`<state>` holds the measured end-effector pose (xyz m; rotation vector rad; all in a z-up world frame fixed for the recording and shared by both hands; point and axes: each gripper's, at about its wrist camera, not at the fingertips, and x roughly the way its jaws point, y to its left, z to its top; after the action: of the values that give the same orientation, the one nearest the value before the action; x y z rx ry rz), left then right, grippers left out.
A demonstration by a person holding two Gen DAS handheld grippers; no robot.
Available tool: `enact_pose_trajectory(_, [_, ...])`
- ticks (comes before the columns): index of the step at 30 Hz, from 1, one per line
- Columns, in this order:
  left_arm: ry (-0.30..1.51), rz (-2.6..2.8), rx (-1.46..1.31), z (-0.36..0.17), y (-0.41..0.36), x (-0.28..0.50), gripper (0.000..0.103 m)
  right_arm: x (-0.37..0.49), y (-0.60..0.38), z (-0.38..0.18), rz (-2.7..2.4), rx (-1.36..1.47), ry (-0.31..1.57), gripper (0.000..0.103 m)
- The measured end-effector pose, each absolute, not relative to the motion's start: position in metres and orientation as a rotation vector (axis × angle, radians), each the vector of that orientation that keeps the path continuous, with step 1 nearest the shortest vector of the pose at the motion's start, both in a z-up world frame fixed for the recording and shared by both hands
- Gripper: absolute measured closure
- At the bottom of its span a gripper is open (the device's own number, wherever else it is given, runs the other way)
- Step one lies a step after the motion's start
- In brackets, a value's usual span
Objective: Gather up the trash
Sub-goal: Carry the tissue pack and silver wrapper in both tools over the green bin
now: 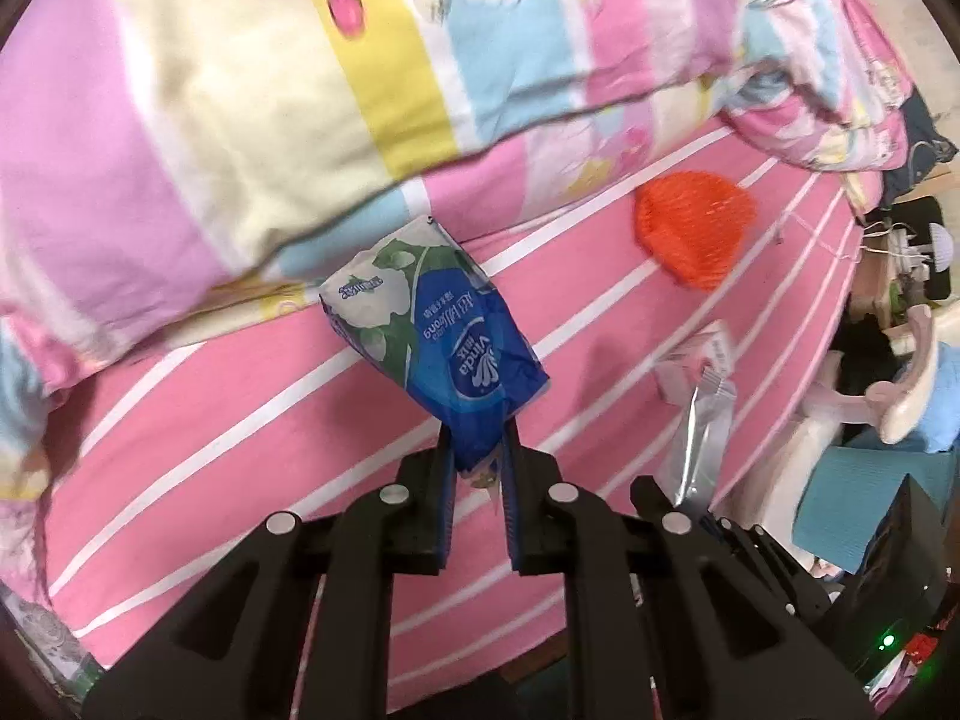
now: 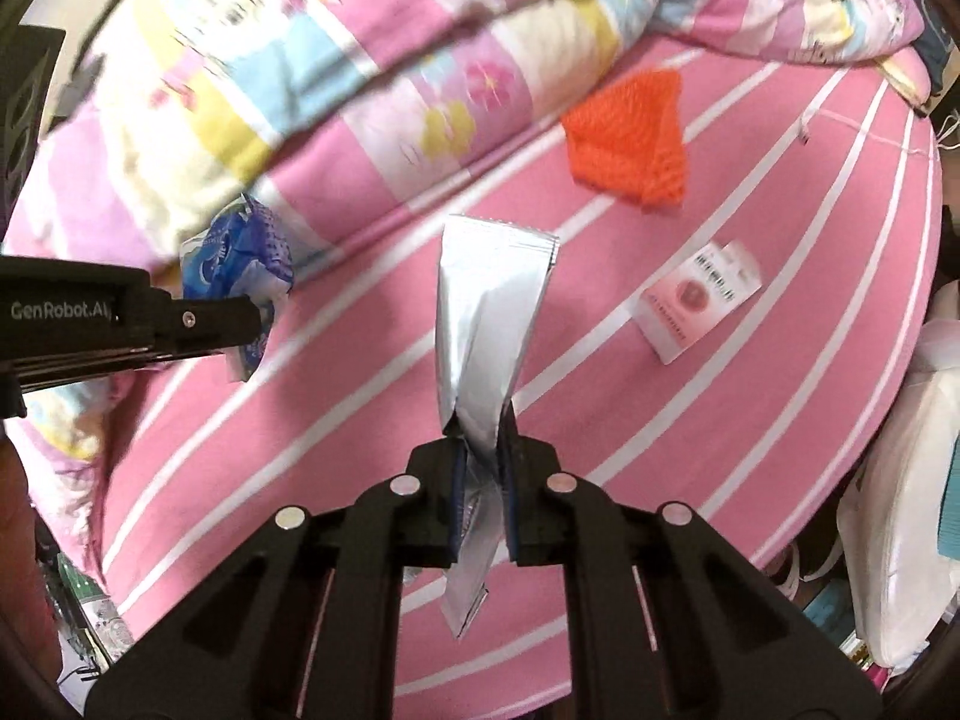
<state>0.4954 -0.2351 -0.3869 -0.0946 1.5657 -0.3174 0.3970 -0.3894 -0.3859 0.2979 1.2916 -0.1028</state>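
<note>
**Both grippers hold wrappers above the pink striped bed**

The left gripper [image 1: 478, 450] has its jaws clamped on the crumpled lower end of a blue and white tissue pack [image 1: 429, 330], which sticks up and away from the jaws, lifted clear of the bed sheet [image 1: 240, 450]. The pack's printed face is turned toward the left wrist camera, its lettering upside down.

The right gripper [image 2: 480, 450] has its jaws pinched on a silver foil pouch [image 2: 489, 324]. The pouch stands upright out of the jaws with its sealed top edge uppermost, and its other end hangs down below them.

In the right wrist view the left gripper [image 2: 249, 324] comes in from the left edge with the tissue pack [image 2: 240, 267] at its tip, well apart from the foil pouch.

Two more items lie on the sheet. An orange mesh net [image 2: 630, 138] sits near the edge of the rumpled pastel quilt [image 2: 300, 72], and a small white and pink box [image 2: 696, 300] lies flat to the right of the pouch, apart from the net. The quilt is bunched across the far side of the bed.
</note>
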Motion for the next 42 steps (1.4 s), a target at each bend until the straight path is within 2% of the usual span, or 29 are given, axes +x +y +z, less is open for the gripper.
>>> enact_pose_trajectory(11, [1.422, -0.327, -0.106, -0.244, -0.215, 0.437, 0.090, 0.364, -0.364, -0.254, -0.082, 0.305, 1.148, 0.093])
enact_pose_trajectory(18, [1.354, -0.360, -0.089, -0.168, -0.206, 0.369, 0.090, 0.300, -0.359, -0.172, -0.096, 0.301, 1.085, 0.093])
enact_pose_trajectory(33, [1.216, -0.533, -0.008, -0.076, -0.251, 0.248, 0.090, 0.182, -0.384, -0.057, -0.191, 0.255, 0.947, 0.092])
enact_pose_trajectory(42, [1.144, -0.633, 0.069, -0.040, -0.304, 0.213, 0.090, 0.123, -0.436, -0.024, -0.298, 0.293, 0.898, 0.092])
